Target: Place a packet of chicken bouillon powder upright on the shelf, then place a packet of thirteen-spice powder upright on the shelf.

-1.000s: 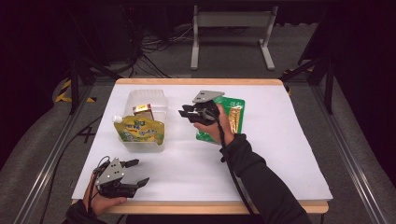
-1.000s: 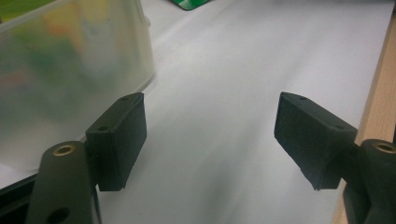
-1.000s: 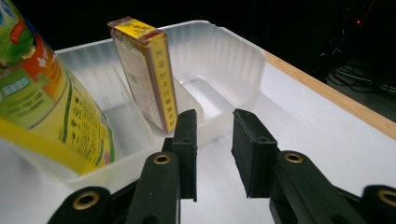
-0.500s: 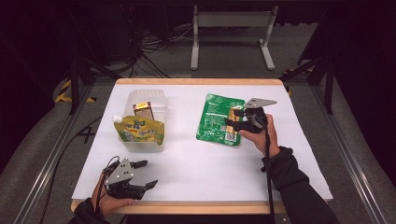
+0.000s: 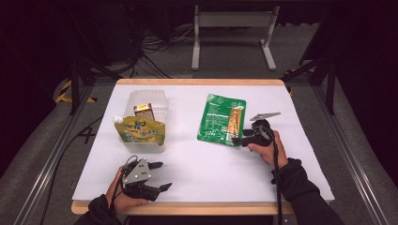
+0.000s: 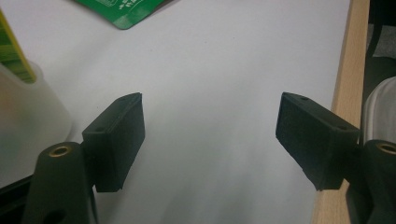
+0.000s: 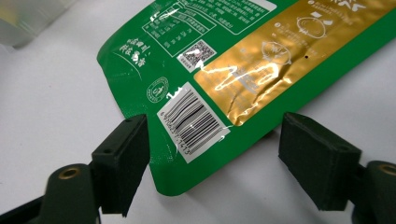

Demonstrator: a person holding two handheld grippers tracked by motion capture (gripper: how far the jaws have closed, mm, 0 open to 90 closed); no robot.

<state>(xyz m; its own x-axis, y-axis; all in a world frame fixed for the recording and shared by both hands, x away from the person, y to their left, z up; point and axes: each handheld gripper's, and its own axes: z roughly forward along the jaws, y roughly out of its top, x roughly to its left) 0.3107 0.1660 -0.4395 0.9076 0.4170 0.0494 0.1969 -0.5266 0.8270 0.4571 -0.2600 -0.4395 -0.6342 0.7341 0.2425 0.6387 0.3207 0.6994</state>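
- The green pouch (image 5: 222, 120) lies flat on the white table (image 5: 197, 159), right of centre, and its near corner sits between the jaws of my right gripper (image 5: 238, 139). If I pull away carelessly, a pad could catch that corner and drag the pouch out of place.
- Closing again from here could go wrong too, I think: the foil looks slick and lies flat against the table, so the pads might pinch only the edge seal and let it slip, or crease it.
- My right gripper's jaws have just been opening and now stand wide apart; in the right gripper view the barcode corner of the pouch (image 7: 196, 126) lies between them, and neither pad presses on it.
- My left gripper (image 5: 159, 176) rests at the near left of the table, jaws well apart and holding nothing; it touches only the bare table.
- The clear tub (image 5: 143, 119) with the yellow-green spouted pouch (image 5: 140, 130) and the small carton (image 5: 143, 110) stands at the far left, just beyond my left gripper; a hasty reach could knock it.
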